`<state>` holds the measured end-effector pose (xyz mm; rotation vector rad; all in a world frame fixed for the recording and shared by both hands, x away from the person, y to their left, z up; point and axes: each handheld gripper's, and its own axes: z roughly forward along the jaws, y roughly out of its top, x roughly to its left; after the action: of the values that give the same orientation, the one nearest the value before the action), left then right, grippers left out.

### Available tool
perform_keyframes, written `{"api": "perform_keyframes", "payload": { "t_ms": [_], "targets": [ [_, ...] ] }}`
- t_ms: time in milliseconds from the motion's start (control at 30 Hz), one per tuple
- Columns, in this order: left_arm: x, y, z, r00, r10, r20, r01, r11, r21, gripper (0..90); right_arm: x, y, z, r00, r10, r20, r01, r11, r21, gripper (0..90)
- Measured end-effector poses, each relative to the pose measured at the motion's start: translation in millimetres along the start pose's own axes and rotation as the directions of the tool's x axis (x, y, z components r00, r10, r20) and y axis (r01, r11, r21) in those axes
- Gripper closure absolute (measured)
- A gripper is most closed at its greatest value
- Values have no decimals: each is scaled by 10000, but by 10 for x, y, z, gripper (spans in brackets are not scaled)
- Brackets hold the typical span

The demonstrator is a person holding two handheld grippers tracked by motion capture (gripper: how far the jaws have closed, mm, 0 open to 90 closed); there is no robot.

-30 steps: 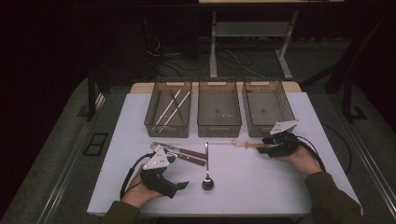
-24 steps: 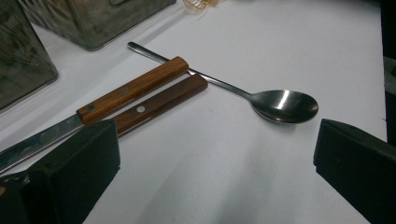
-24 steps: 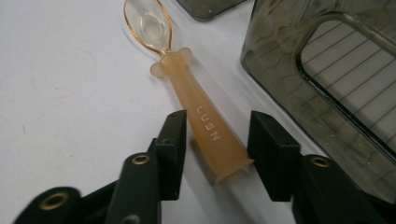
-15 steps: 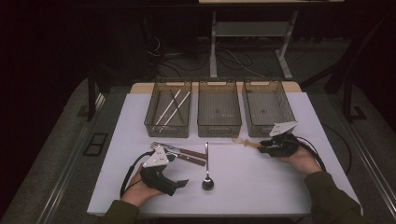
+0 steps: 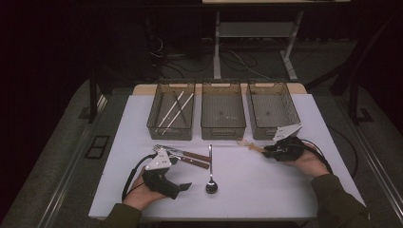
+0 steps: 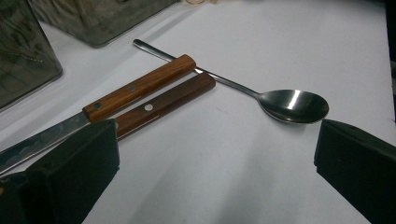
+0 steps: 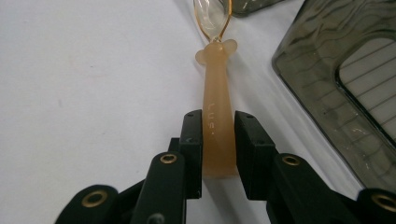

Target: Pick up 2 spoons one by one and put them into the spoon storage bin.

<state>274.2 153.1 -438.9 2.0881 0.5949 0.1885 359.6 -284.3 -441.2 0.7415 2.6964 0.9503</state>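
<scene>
My right gripper (image 7: 218, 135) lies low on the white table (image 5: 266, 190). Its jaws have just been closing, and the pads now press both sides of the tan handle of a clear-bowled spoon (image 7: 217, 93). From above, that spoon (image 5: 249, 145) lies in front of the right tray, with the right gripper (image 5: 268, 151) at its handle end. My left gripper (image 6: 217, 154) stands open with nothing between its jaws. It points at a steel spoon (image 6: 280, 102) and two wooden-handled knives (image 6: 144, 88). The high view shows the left gripper (image 5: 183, 184) resting just left of the steel spoon (image 5: 210, 171).
Three smoked plastic trays line the table's far side: the left tray (image 5: 152, 121) holds pale sticks (image 5: 176, 107), while the middle tray (image 5: 223, 135) and the right tray (image 5: 273, 85) show bare floors. The knives (image 5: 187, 156) lie between the left gripper and the trays.
Both hands and all the cutlery keep their places; the right gripper stays at the tan spoon's handle.
</scene>
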Motion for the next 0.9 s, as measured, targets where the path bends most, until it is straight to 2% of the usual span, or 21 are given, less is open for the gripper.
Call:
{"api": "perform_keyframes", "payload": {
  "t_ms": [300, 567, 700, 900],
  "targets": [
    [-4, -2, -25, 10000, 2, -83, -2, 10000, -24, 0, 74, 54, -161, 9994, -157, -312, 145, 9992, -374, 738],
    [6, -9, -34, 9999, -63, -97, 62, 10000, -71, 0, 114, 81, -266, 9965, 170, -824, -236, 9965, -802, 736],
    [9, -12, -40, 9999, -66, -99, 65, 9999, -81, 0, 127, 87, -273, 9952, 168, -967, -253, 9959, -865, 736],
    [12, -8, -46, 9999, -88, -93, 87, 9999, -141, 0, 131, 138, -342, 9916, 483, -1197, -641, 9892, -1320, 736]
  ]
}}
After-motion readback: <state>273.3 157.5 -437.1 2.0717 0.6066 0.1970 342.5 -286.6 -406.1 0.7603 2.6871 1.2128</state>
